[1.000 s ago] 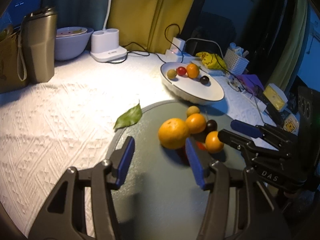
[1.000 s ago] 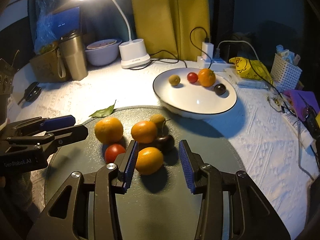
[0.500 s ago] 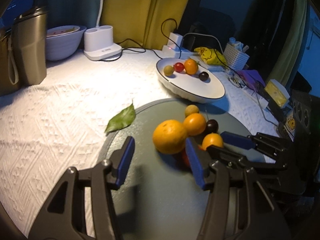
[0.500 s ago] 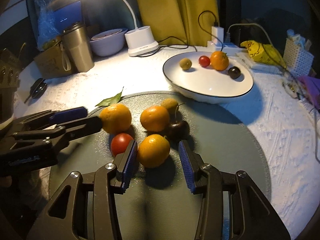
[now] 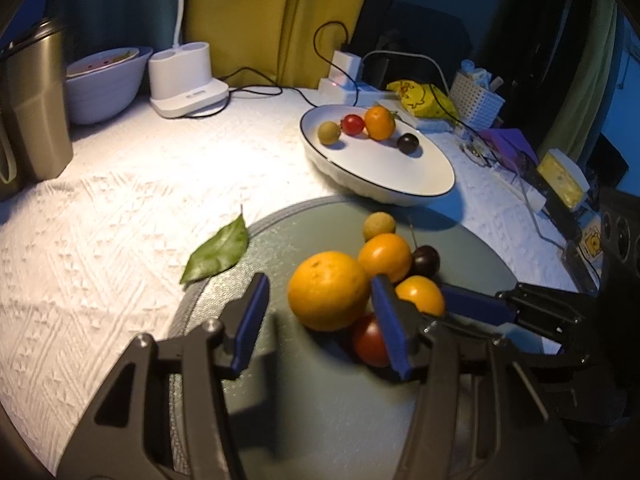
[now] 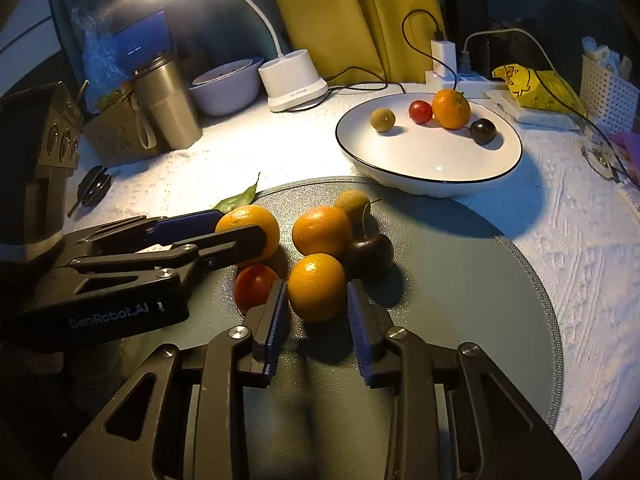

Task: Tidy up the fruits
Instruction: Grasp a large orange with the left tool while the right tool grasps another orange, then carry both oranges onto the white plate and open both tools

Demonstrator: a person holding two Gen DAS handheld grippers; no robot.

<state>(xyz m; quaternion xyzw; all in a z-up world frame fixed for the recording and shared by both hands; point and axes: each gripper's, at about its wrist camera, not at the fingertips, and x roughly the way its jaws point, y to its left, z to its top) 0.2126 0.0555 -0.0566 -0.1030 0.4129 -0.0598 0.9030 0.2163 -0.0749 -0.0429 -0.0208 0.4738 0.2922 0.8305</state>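
Several fruits lie on a round grey mat [image 6: 460,280]. My left gripper [image 5: 318,304] is open with its jaws either side of the large orange [image 5: 328,290], also seen in the right wrist view [image 6: 250,230]. My right gripper [image 6: 316,312] is open around a small orange [image 6: 316,286], its pads close to the fruit. Beside it lie a red tomato [image 6: 254,284], another orange [image 6: 322,232], a dark cherry [image 6: 368,254] and a small yellow-green fruit [image 6: 352,202]. A white plate [image 6: 432,168] behind the mat holds several fruits.
A green leaf [image 5: 218,250] lies at the mat's left edge. A metal tumbler [image 6: 166,100], a bowl [image 6: 226,88], a lamp base [image 6: 292,82], cables, a charger and a white basket [image 6: 608,88] stand along the back of the white textured cloth.
Both grippers moved forward. The left now brackets the large orange, the right has closed in around the small orange with narrower jaws.
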